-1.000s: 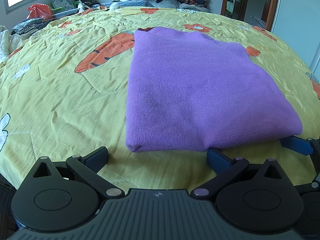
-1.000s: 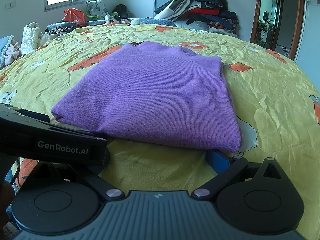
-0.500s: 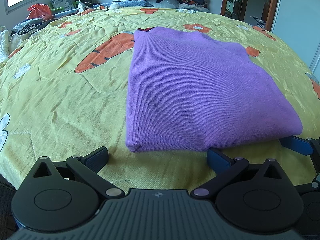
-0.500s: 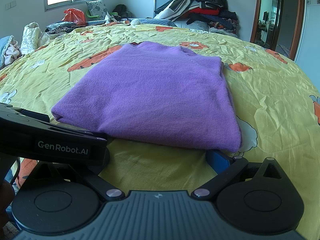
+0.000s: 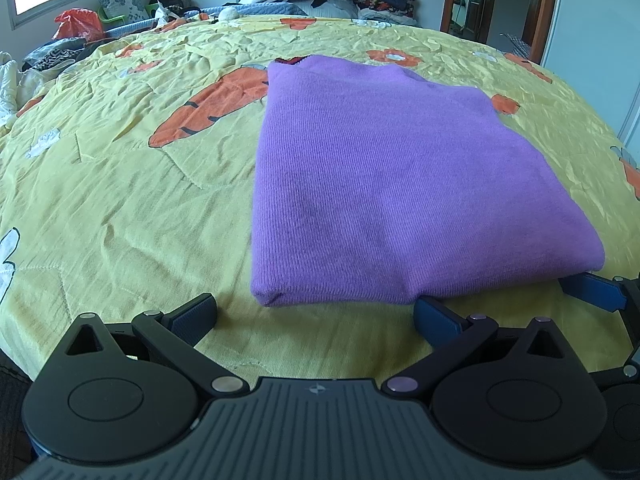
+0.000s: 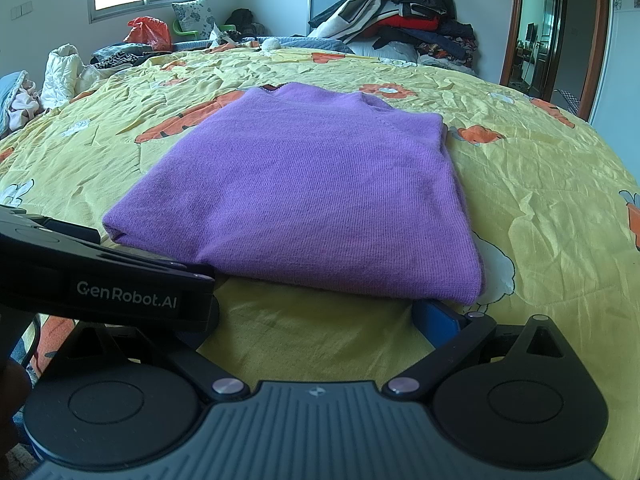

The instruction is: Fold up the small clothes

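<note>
A purple knit sweater (image 5: 392, 184) lies folded into a rectangle on the yellow bedspread (image 5: 120, 208); it also shows in the right wrist view (image 6: 320, 196). My left gripper (image 5: 314, 316) is open and empty just before the sweater's near edge, its right fingertip at that edge. My right gripper (image 6: 316, 312) is open and empty at the same edge, further right. The left gripper's body (image 6: 100, 276) covers the right gripper's left finger. The right gripper's blue finger (image 5: 592, 290) shows at the sweater's near right corner.
The bedspread carries orange carrot (image 5: 212, 104) and flower prints. A pile of clothes (image 6: 400, 24) sits at the head of the bed. More laundry and a red bag (image 6: 146, 32) lie at the far left. A doorway (image 6: 536, 52) is at the right.
</note>
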`<move>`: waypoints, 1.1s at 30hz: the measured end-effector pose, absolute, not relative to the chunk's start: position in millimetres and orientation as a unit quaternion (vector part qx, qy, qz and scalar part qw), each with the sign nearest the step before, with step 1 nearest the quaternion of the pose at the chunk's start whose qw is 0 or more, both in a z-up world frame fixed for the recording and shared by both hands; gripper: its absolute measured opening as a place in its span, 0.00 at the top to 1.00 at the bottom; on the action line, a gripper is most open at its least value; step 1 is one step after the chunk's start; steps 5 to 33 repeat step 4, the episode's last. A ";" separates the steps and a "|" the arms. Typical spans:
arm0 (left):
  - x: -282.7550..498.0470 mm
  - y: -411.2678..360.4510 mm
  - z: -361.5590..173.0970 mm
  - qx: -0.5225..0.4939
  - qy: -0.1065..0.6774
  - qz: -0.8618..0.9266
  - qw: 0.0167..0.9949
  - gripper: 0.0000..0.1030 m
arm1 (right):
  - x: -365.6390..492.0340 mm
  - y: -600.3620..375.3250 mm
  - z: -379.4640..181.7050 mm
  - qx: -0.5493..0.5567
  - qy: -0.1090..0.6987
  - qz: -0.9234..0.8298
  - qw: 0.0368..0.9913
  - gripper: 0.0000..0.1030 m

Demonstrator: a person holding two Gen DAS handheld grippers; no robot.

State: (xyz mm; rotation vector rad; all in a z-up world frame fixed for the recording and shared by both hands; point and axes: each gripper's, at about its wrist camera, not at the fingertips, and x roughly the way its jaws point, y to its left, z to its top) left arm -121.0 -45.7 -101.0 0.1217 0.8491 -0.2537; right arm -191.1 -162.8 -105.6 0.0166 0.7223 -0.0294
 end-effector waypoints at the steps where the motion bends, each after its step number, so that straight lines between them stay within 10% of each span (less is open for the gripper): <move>1: -120.7 -45.8 -101.0 0.059 0.410 -0.123 0.902 0.00 | -190.8 -162.6 -105.5 0.008 0.353 -0.014 0.935 0.00; 33: -120.5 -46.2 -101.2 0.059 0.410 -0.122 0.902 0.00 | -190.8 -162.7 -105.5 0.008 0.353 -0.014 0.935 0.00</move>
